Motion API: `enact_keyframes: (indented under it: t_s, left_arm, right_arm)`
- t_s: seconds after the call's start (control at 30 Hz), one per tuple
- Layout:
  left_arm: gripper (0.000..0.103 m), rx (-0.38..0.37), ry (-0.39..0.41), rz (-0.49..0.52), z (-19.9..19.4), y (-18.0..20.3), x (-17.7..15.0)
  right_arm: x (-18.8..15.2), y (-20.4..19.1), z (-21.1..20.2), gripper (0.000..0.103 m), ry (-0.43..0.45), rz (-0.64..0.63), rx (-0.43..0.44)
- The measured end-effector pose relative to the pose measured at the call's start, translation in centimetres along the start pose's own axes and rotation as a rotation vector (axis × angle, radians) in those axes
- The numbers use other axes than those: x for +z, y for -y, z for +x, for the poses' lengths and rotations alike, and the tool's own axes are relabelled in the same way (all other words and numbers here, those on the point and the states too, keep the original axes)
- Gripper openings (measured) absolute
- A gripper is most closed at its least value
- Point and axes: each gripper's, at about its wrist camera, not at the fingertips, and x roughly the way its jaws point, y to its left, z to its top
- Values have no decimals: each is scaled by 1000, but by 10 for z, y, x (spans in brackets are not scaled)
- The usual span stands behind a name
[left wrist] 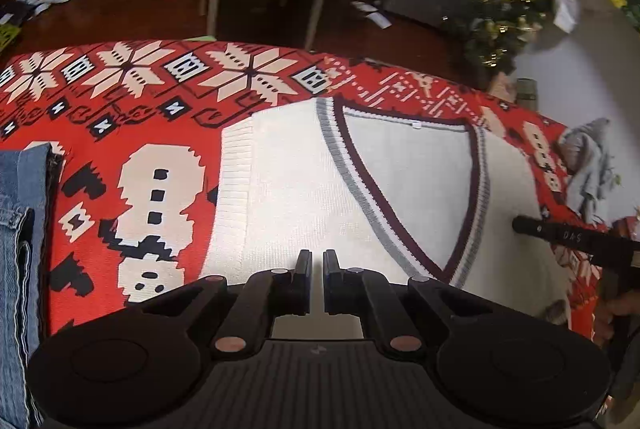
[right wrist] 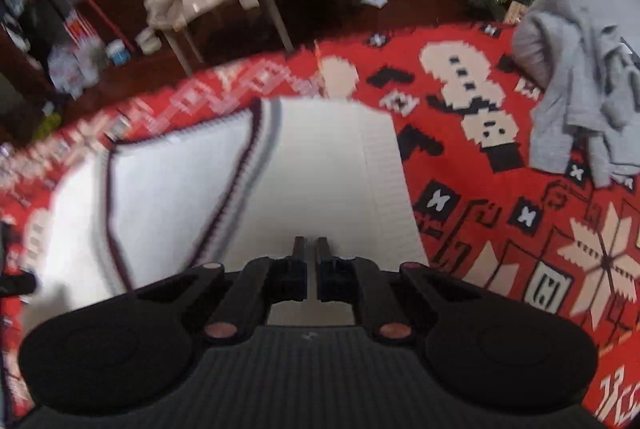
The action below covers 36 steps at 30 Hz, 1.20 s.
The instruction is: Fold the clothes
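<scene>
Two grippers, left (left wrist: pixel 317 261) and right (right wrist: pixel 311 249), nearly closed, gripping nothing, over vest (left wrist: pixel 288 189) spread flat on blanket (left wrist: pixel 160 117). Likely folding it; jeans (left wrist: pixel 20 229) at nine o'clock. Next: gripping an edge.

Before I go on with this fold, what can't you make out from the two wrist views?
- Vest lower half: hidden by the left gripper body in the left wrist view.
- Vest neckline: motion-blurred in the right wrist view.
- Jeans: cut off by the left edge.
- Right gripper: whether it pinches cloth is unclear.
</scene>
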Motion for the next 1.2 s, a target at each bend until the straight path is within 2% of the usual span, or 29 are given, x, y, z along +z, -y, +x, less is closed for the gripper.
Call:
enact_keyframes:
  t_s: [0.1, 0.27, 0.4, 0.57, 0.87, 1.07, 1.13, 1.2]
  left_arm:
    - [5, 10, 2, -3, 3, 8, 4]
    - [5, -17, 5, -37, 22, 6, 15]
    - [5, -29, -21, -10, 46, 0, 25]
    - [5, -50, 0, 23, 57, -12, 49]
    - [5, -76, 39, -11, 75, -24, 88]
    - [5, -66, 59, -3, 71, -19, 96]
    - [5, -67, 63, -2, 64, -17, 93]
    - [5, -71, 60, 2, 58, -15, 89]
  right_arm:
    - [10, 0, 5, 0, -6, -25, 20]
    - [29, 3, 18, 0, -4, -36, 23]
    - [44, 2, 27, 0, 5, -26, 2]
    - [59, -1, 37, 0, 17, -24, -17]
    - [86, -13, 55, 0, 41, -70, -31]
    - [99, -14, 61, 2, 38, -55, -46]
    - [98, -15, 53, 9, 43, -41, -38]
    - [93, -15, 44, 9, 40, -30, -30]
